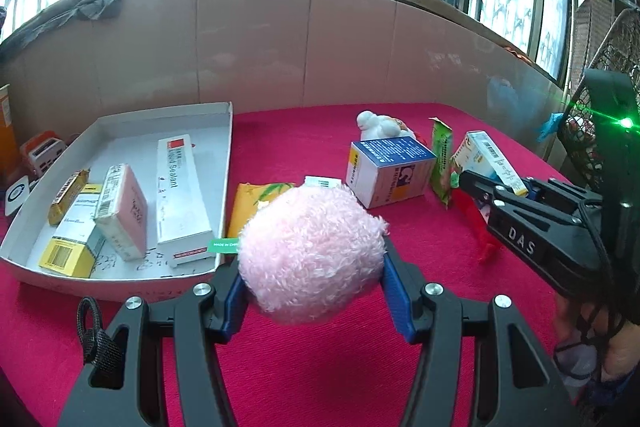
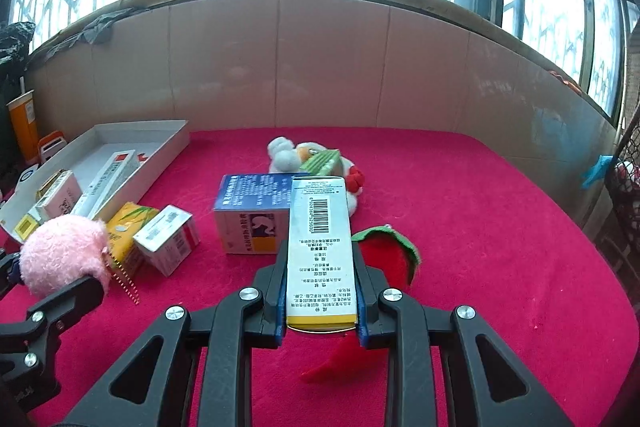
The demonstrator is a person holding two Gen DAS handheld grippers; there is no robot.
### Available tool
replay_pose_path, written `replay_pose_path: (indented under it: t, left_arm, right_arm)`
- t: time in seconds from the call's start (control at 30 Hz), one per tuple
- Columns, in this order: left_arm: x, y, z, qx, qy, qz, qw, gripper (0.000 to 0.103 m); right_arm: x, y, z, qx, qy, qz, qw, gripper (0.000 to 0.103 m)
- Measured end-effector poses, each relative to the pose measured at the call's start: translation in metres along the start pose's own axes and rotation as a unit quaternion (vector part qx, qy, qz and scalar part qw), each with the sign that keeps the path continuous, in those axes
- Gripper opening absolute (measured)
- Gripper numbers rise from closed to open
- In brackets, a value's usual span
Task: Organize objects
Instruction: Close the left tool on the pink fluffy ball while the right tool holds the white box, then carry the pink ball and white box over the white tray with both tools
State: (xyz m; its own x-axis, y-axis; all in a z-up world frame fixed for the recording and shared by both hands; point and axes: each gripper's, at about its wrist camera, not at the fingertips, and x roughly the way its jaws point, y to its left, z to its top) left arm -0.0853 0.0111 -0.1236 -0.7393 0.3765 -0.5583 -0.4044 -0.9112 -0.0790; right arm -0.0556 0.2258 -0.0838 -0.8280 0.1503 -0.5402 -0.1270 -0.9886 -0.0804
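Observation:
My left gripper [image 1: 312,291] is shut on a pink fluffy plush toy [image 1: 312,247], held above the red cloth just right of the white tray [image 1: 224,155]. The plush also shows in the right wrist view [image 2: 64,253]. My right gripper [image 2: 320,319] is shut on a long white box with a barcode [image 2: 320,247], held above a red plush chili [image 2: 386,255]. In the left wrist view the right gripper [image 1: 480,187] holds that box [image 1: 494,157] at the right.
The tray holds several boxes, among them a Liquid Sealant box [image 1: 182,195]. On the cloth lie a blue-and-white box [image 1: 390,171], a yellow packet [image 2: 128,227], a small white box [image 2: 168,243], a green packet [image 1: 442,159] and a white plush [image 2: 308,155]. A cardboard wall stands behind.

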Motion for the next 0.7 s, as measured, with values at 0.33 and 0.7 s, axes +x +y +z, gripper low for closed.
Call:
replay_pose_path:
  t: [0.33, 0.7]
  left_arm:
    - [-0.01, 0.006, -0.002, -0.004, -0.012, 0.012, 0.9998, 0.057]
    - [-0.015, 0.022, -0.001, -0.026, -0.02, 0.019, 0.9993, 0.057]
  right_arm:
    - [-0.01, 0.022, -0.002, -0.017, 0.002, 0.024, 1.0, 0.027]
    - [-0.017, 0.044, 0.004, -0.033, 0.002, 0.043, 0.999, 0.027]
